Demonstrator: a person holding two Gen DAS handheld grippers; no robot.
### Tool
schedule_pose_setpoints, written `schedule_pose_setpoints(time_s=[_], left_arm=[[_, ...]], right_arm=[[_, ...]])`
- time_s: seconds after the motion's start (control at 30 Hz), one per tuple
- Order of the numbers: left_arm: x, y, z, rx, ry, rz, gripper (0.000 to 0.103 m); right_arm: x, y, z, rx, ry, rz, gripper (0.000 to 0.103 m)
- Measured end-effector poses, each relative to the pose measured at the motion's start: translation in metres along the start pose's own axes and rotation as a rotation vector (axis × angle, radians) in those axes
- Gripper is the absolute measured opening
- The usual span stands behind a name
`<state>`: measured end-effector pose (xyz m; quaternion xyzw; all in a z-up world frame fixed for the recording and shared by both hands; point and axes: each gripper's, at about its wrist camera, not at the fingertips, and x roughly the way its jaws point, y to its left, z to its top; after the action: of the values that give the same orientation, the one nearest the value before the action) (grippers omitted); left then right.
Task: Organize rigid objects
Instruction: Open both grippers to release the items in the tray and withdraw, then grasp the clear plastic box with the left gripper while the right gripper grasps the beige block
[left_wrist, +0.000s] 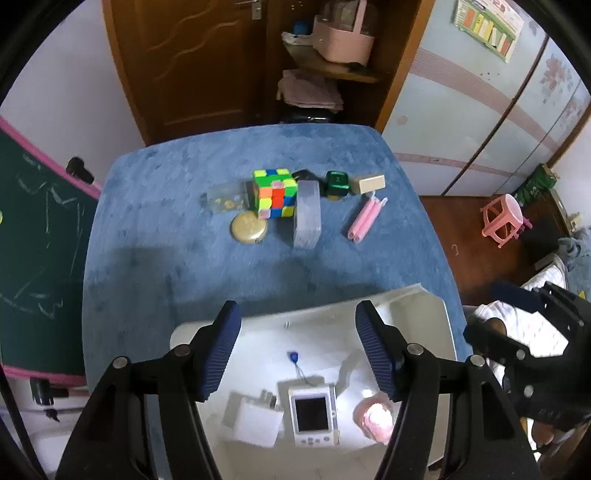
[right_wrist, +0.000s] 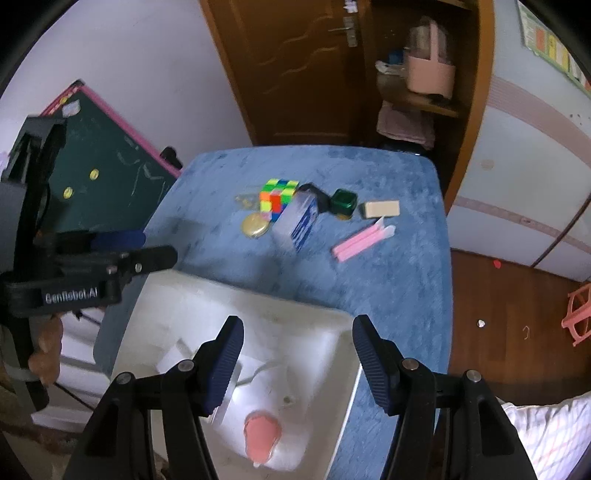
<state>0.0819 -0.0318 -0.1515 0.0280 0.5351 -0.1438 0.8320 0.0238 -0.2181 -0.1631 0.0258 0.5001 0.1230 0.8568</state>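
Blue plush cloth covers the table (left_wrist: 147, 229), and on its far half our remaining pieces sit in a loose row. From the left wrist view we see a small clear box (left_wrist: 221, 197) with gold bits inside, a round gold tin (left_wrist: 248, 228) just in front of it, and a scrambled puzzle cube (left_wrist: 275, 192) touching the long translucent case (left_wrist: 306, 213). Beyond the case lie a dark green box (left_wrist: 337, 184), a cream block (left_wrist: 368, 183) and a pair of pink sticks (left_wrist: 364, 218) lying slantwise, apart from the others.

Near us stands the white bin (left_wrist: 417, 306). In it we can make out a white handheld device (left_wrist: 312, 413) with a dark screen, a white card-like piece (left_wrist: 256, 422) beside it, a small blue tag on a cord (left_wrist: 293, 357), and a pink object (left_wrist: 376, 415) – overexposed, so we cannot say what it is.

Our left gripper (left_wrist: 298, 350) hangs over the bin with its jaws spread wide and nothing between them. Our right gripper (right_wrist: 297, 363) is likewise wide apart and empty, poised above the bin's right portion, where the pink object (right_wrist: 260, 435) shows below the blue ribbed pads (right_wrist: 227, 365).

Around the table we see a green chalkboard (left_wrist: 33, 236) with a pink frame, a brown wooden door (left_wrist: 192, 62) – and a pink stool (left_wrist: 504, 219) on the floor.
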Motion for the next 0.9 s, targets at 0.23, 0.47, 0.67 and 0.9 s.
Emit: schedule_pose_setpoints(time_s=[0.23, 0.47, 0.67, 0.9], left_arm=[[0.021, -0.011, 0.028, 0.039, 0.005, 0.002, 0.068], [0.059, -0.024, 0.060, 0.078, 0.048, 0.020, 0.068], [0.105, -0.029, 0.077, 0.080, 0.115, 0.029, 0.068], [0.150, -0.026, 0.089, 0.052, 0.179, 0.048, 0.068]], right_arm=[[0.005, -0.030, 0.036, 0.041, -0.034, -0.057, 0.062], [0.021, -0.067, 0.079, 0.106, -0.069, -0.086, 0.071], [0.063, -0.090, 0.115, 0.109, -0.042, -0.120, 0.071], [0.128, -0.098, 0.140, 0.021, 0.040, -0.152, 0.071]])
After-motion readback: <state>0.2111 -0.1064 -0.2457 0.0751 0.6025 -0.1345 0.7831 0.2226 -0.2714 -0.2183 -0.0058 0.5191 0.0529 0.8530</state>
